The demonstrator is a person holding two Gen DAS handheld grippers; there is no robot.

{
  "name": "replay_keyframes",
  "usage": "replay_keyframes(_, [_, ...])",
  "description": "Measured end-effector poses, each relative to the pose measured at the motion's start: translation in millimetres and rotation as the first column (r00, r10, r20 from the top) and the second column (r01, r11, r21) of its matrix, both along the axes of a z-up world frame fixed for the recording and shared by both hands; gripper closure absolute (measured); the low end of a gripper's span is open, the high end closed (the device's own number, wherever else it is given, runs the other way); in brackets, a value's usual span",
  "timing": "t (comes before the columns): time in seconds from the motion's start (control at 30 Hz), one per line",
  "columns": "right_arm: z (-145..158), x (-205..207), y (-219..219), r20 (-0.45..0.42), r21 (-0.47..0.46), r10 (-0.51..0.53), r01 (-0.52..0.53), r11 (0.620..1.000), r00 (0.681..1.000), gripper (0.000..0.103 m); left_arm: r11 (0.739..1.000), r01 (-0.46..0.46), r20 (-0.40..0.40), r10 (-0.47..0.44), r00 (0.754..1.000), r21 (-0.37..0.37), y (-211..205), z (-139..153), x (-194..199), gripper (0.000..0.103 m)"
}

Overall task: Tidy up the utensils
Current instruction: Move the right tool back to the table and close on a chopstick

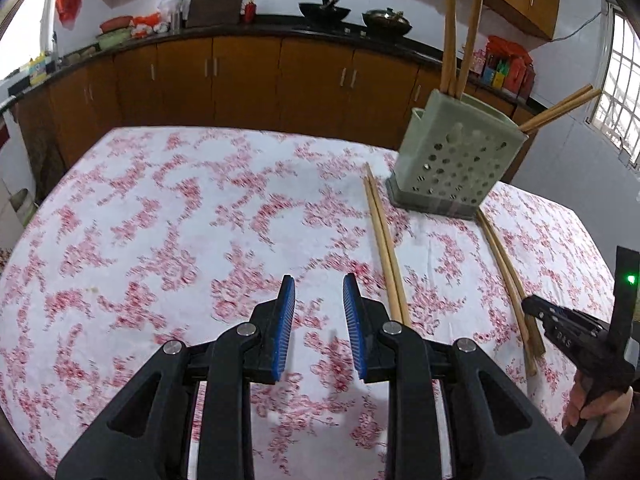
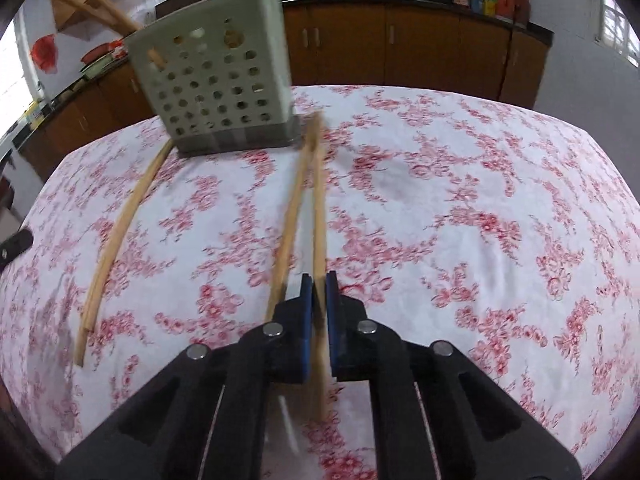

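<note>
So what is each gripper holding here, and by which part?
Right gripper: one chopstick, pinched near its near end. Left gripper: nothing.

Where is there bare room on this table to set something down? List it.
Free: the cloth left of the left chopstick pair, and right of the gripped chopstick. Crowded: around the green holder, with chopstick pairs on both sides.

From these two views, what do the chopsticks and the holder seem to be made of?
Chopsticks: probably bamboo or light wood, with a pale tan, matte surface and no shine; blur hides any grain. Holder: most likely molded plastic, pale grey-green with a smooth, dull finish, thin even walls and neat rows of round holes.
</note>
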State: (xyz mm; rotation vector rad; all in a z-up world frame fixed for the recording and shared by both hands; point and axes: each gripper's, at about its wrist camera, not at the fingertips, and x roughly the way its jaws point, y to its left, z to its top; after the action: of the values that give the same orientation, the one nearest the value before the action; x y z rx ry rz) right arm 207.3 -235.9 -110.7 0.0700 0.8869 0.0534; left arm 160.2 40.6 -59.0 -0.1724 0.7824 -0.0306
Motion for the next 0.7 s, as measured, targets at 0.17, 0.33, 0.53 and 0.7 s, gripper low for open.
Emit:
replay_keyframes(0.17, [0.9,7.2,-30.9,-0.006,0.034,-0.102,0.102,0.994,0.995,0.095,0.997,0.055,-0.048,-0.058,0.997,-0.046,-9.6,-12.7,6.0,0.077])
replay_keyframes(0.33, [0.1,7.5,-29.1,0.009,-0.004,-0.086,0.086,0.996,0.996,0.095,0.991,0.118,-0.081,-0.122,0.989,-0.059,-29.8,-25.1,11.7,0.080])
replay_keyframes(0.53, [-1.2,6.4,-31.6,0.014,-0.001,-0.072,0.072,0.997,0.997,0.095,0.989,0.138,-0.119,-0.144,0.982,-0.058,-44.6,-36.6,21.0,0.082])
replay_keyframes(0.7, [-0.5,5.3,-31.5,0.016,0.000,-0.073,0.073,0.997,0.997,0.095,0.989,0.142,-0.136,-0.145,0.980,-0.035,-50.7,-40.7,25.1,0.082])
